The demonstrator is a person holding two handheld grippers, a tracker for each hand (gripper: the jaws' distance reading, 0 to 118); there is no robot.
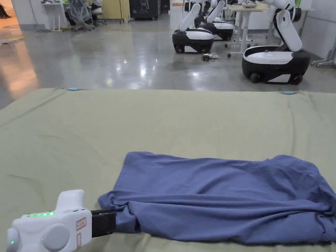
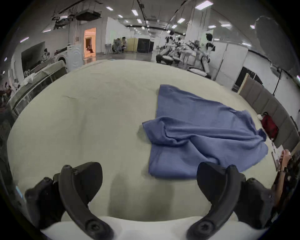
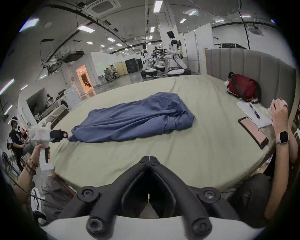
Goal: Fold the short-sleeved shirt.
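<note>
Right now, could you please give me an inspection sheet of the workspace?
Surface: green sheet, lightly creased.
Job's things: blue shirt, partly folded lengthwise, rumpled along its near edge.
Clutter: red bag, phone, papers with pen, all at the right end, apart from the shirt.
Grippers: left gripper jaws wide apart, beside the shirt's left end; right gripper jaws together, empty, back at the near edge.
Cables: nothing seen on the sheet.
Surroundings: wheeled robots on the floor beyond; another person's hand by the papers.

The left gripper [image 2: 149, 180] hangs low with its jaws spread wide. The right gripper [image 3: 148, 160] is pinched closed on nothing.
</note>
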